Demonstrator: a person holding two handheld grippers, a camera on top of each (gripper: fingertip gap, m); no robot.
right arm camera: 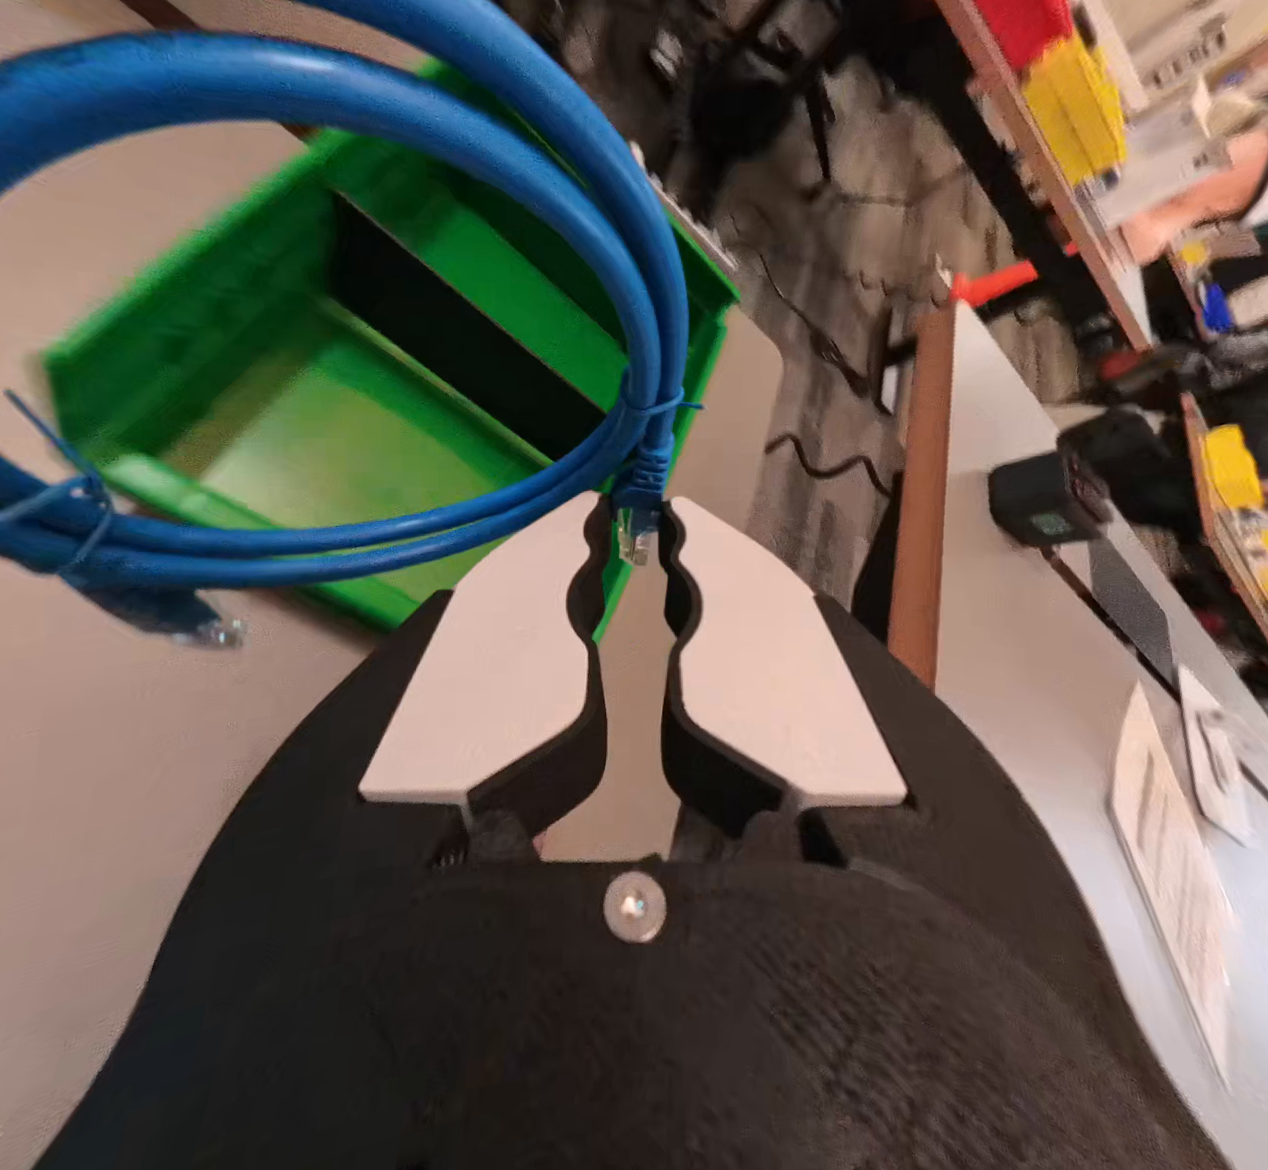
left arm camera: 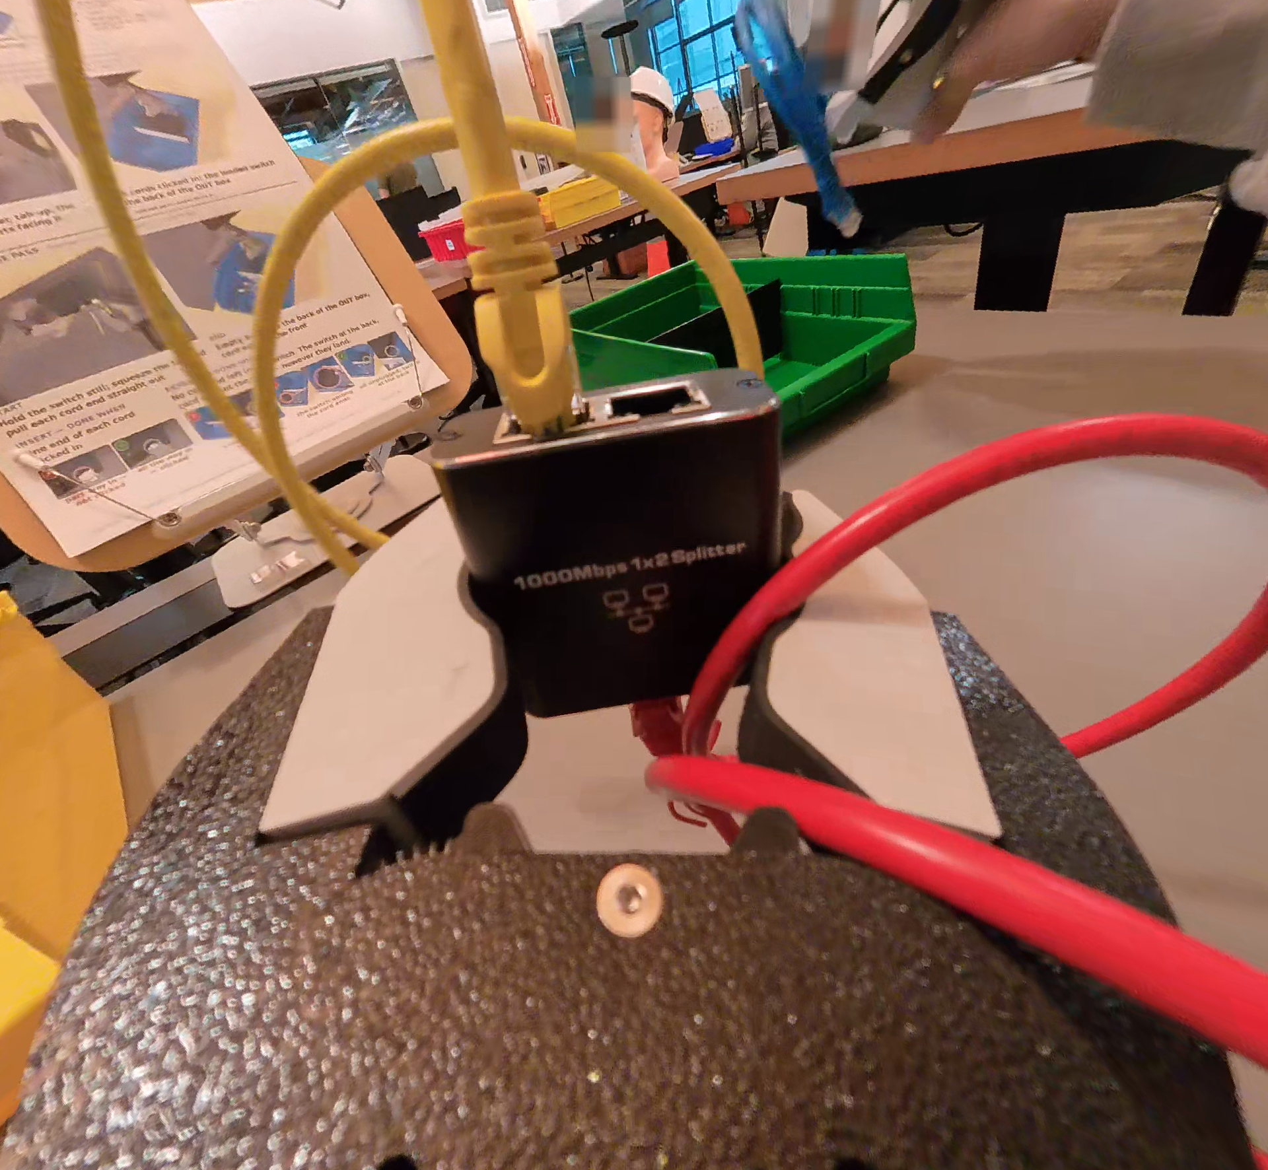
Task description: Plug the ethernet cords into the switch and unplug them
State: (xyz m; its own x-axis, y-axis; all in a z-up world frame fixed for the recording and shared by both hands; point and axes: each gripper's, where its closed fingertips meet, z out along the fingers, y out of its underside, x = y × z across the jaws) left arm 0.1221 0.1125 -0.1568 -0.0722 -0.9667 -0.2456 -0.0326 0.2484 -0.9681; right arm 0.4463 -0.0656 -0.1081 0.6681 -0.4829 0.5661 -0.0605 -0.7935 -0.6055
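Observation:
My left gripper (left arm camera: 621, 561) is shut on a black switch (left arm camera: 611, 520) and holds it upright. A yellow cord (left arm camera: 511, 286) is plugged into its top left port; the port beside it (left arm camera: 652, 402) is open. A red cord (left arm camera: 892, 814) runs from the switch's underside and loops to the right. My right gripper (right arm camera: 635, 523) is shut on the plug of a coiled blue cord (right arm camera: 439, 129), held in the air. In the left wrist view the right gripper (left arm camera: 847, 111) and the blue cord (left arm camera: 796, 101) show blurred at the upper right, apart from the switch.
A green bin (left arm camera: 844, 341) with a black divider stands on the grey table behind the switch; it also shows in the right wrist view (right arm camera: 206, 382). An instruction sheet on a stand (left arm camera: 171, 286) is at the left. A yellow box (left arm camera: 34, 760) sits at the left edge. My hands' fingertips stand some 40 cm from each other.

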